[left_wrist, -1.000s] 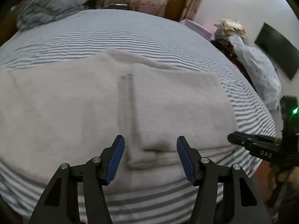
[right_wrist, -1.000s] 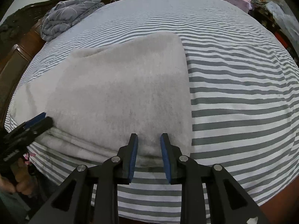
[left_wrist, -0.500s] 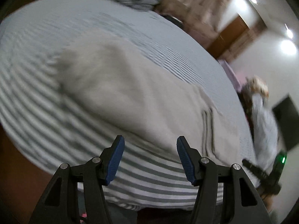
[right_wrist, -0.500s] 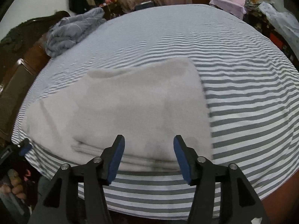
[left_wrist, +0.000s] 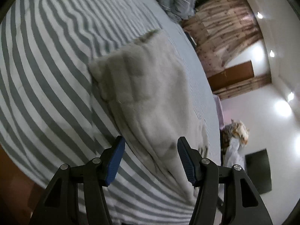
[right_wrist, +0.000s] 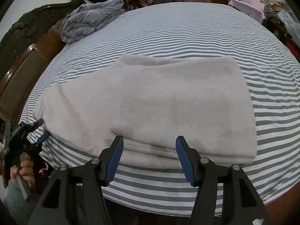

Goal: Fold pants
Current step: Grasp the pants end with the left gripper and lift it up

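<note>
Since a second ago the right gripper (right_wrist: 149, 157) has parted its jaws and drawn back from the pants (right_wrist: 150, 103), and the left gripper (left_wrist: 151, 159) has swung round toward the pants' left end, its view now tilted and blurred.

Both sets of jaws stand released, with nothing between them. The right gripper's blue pads (right_wrist: 184, 158) hover just before the pants' near edge; whether they touch it cannot be told. The left gripper hangs over the near left edge of the pants (left_wrist: 150, 97), above the bed (left_wrist: 46, 75).

Only the right view shows the pants whole: a pale grey, fleecy, roughly rectangular stack lying flat on the striped bed (right_wrist: 187, 37), near its front edge, with several layers showing along the near side. It also shows the left gripper (right_wrist: 40, 131) from outside, held in a hand (right_wrist: 23, 168) at the pants' left corner. A crumpled duvet (right_wrist: 90, 21) lies well beyond the pants, by the headboard (right_wrist: 22, 60).

Only the left view shows the pants end-on, their far corner rumpled, plus curtains (left_wrist: 225, 28) and a door (left_wrist: 232, 76) beyond.
</note>
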A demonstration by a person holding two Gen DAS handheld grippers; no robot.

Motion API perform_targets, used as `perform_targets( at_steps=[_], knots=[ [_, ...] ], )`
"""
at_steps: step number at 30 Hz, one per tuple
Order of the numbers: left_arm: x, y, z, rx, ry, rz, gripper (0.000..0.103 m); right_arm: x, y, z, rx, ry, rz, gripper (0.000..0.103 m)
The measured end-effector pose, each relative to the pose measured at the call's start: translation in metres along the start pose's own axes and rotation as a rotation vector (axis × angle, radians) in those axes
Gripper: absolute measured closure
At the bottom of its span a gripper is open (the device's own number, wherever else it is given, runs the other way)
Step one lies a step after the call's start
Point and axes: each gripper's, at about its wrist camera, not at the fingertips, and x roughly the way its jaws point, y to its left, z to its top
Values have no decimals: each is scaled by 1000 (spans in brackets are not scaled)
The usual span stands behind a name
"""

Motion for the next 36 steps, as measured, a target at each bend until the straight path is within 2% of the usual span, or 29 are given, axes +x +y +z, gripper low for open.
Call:
perform_targets(
  at_steps=[2,4,6,12,16,18,22,23,24,27,29,36],
  knots=[
    [4,11,6,-40,-3,-16,44,1,1,1,-1,-1,-3,48],
    [5,22,8,-82,-2,-65,44,1,2,3,2,-5,-6,48],
    [3,29,10,-89,-3,-86,44,2,4,5,0,-8,-7,48],
    [10,26,29,-54,-19,-89,44,12,6,14,17,-12,-14,48],
    [23,20,39,-48,-27,-119,44,20,8,18,10,-14,-30,48],
    [31,14,42,-42,-41,-129,40,24,8,19,3,-10,-35,48],
    [36,2,44,-18,-70,-107,39,34,8,18,7,8,-38,48],
    [36,0,43,-13,-79,-106,48,35,8,17,9,12,-37,48],
    [36,0,42,-8,-81,-108,65,36,8,16,10,13,-38,48],
    [39,-4,46,1,-89,-119,79,38,7,16,-2,15,-45,48],
    [35,-14,45,40,-103,-108,82,41,5,15,-4,22,-54,48],
    [25,-93,42,254,-134,-50,83,58,5,15,-16,61,-61,40]
  ],
)
